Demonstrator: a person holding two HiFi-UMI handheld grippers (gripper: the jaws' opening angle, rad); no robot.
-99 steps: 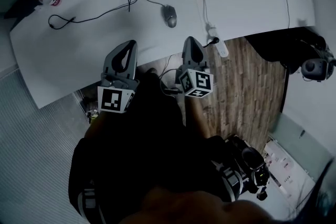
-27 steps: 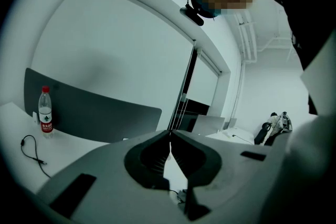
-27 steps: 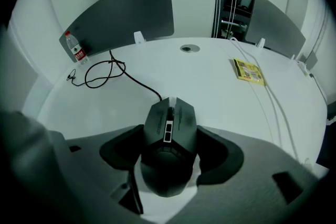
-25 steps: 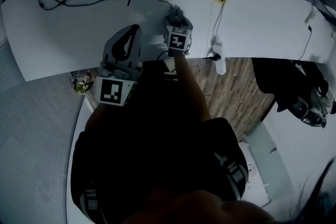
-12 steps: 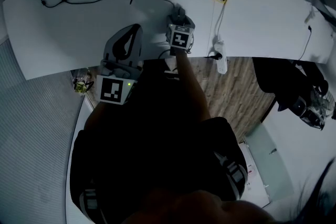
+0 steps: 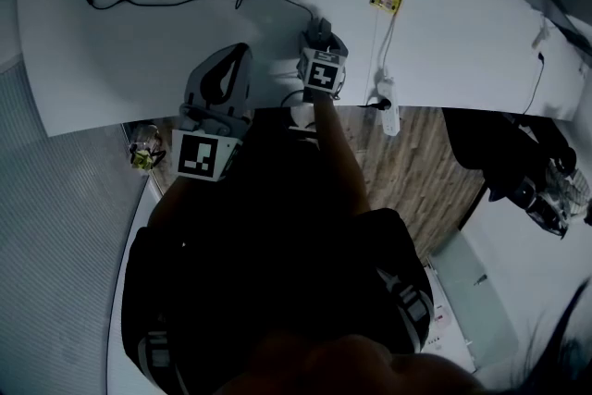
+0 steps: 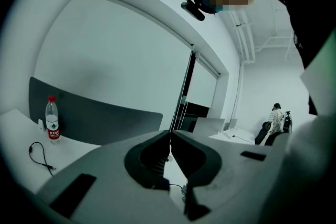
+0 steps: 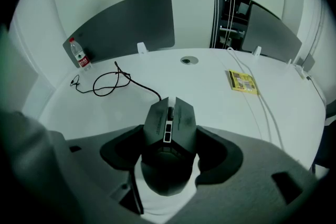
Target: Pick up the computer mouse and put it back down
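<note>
The dark grey wired computer mouse (image 8: 169, 115) sits between the jaws of my right gripper (image 8: 170, 132), which press on its two sides. Its cable (image 8: 107, 81) runs off in loops across the white desk (image 8: 210, 107). In the head view the right gripper (image 6: 320, 34) reaches over the desk's near half, with the mouse (image 6: 317, 26) showing just past its marker cube. I cannot tell whether the mouse rests on the desk or hangs just above it. My left gripper (image 6: 233, 55) is held at the desk's near edge, tilted upward, its jaws (image 7: 169, 136) meeting with nothing between them.
A water bottle (image 8: 79, 54) stands at the far left by a grey divider (image 8: 131, 23). A yellow card (image 8: 242, 81) and a white cable (image 8: 262, 107) lie to the right, and a round grommet (image 8: 185, 60) is at the back. A white power strip (image 6: 388, 114) hangs off the near edge.
Four seconds ago the mouse lay free on the desk with both grippers back at the near edge. The right gripper has since reached forward and shut round it. The left has stayed.
</note>
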